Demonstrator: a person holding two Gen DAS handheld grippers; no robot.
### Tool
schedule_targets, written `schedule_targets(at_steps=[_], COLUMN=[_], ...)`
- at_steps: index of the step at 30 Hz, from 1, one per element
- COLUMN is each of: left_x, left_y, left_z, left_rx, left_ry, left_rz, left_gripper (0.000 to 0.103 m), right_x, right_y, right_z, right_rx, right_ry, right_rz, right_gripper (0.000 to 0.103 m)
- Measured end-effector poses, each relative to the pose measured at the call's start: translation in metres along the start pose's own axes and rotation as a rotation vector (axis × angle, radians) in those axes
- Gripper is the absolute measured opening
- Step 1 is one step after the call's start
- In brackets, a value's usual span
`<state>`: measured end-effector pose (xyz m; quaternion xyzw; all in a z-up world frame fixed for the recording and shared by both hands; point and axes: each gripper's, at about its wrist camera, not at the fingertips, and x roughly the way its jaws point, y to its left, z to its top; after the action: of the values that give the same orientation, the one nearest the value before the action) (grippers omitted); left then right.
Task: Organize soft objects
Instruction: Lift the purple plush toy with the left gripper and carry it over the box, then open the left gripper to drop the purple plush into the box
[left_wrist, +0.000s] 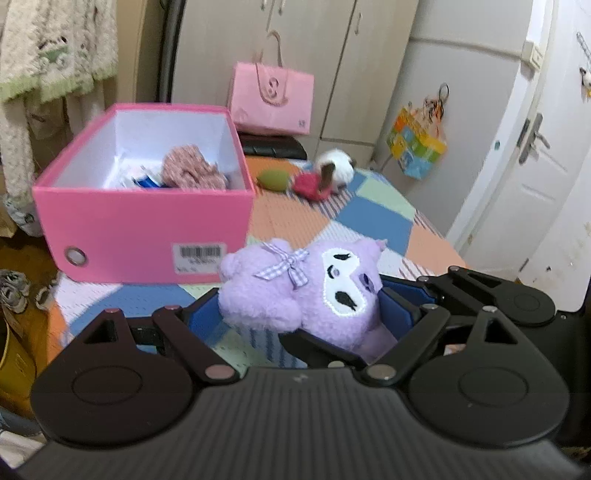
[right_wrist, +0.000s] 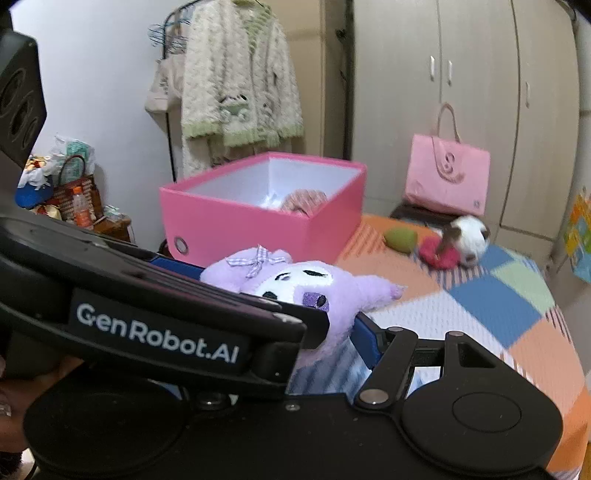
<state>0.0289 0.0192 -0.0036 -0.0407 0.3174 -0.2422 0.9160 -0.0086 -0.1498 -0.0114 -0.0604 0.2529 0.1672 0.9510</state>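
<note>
A purple plush toy (left_wrist: 295, 291) with a white face and a checked bow hangs above the patchwork bed cover (left_wrist: 373, 221). My left gripper (left_wrist: 301, 314) is shut on it, a blue pad against each side. In the right wrist view the same plush toy (right_wrist: 295, 291) lies between the fingers of my right gripper (right_wrist: 295, 306). The right blue pad (right_wrist: 364, 334) presses its side. The left gripper's body crosses in front and hides the other finger. An open pink box (left_wrist: 147, 229) stands on the bed just beyond, with a pinkish knitted piece (left_wrist: 192, 171) inside.
Farther along the bed lie a green soft thing (left_wrist: 275, 180) and a red and white plush (left_wrist: 332, 170). A pink bag (left_wrist: 271, 98) stands against the wardrobe. A fluffy cardigan (right_wrist: 236, 81) hangs behind the box. A white door (left_wrist: 535, 155) is on the right.
</note>
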Motion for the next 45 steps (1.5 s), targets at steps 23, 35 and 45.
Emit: schedule_targets(at_steps=[23, 35, 45], left_x=[-0.005, 0.055, 0.137], left_y=[0.043, 0.083, 0.140], left_z=[0.089, 0.133, 0.175], left_rx=[0.073, 0.027, -0.104], left_ry=[-0.165, -0.122, 0.018], left_rz=[0.122, 0.105, 0.036], left_gripper=[0.088, 0.088, 0.088], right_x=[0.059, 0.132, 0.227], right_y=[0.008, -0.023, -0.061], right_z=[0.095, 0.130, 0.165], right_rx=[-0.164, -0.154, -0.131], right_ry=[-0.141, -0.100, 0.061], right_rz=[0.076, 0.123, 0.227], right_gripper=[0.072, 0.073, 0.073])
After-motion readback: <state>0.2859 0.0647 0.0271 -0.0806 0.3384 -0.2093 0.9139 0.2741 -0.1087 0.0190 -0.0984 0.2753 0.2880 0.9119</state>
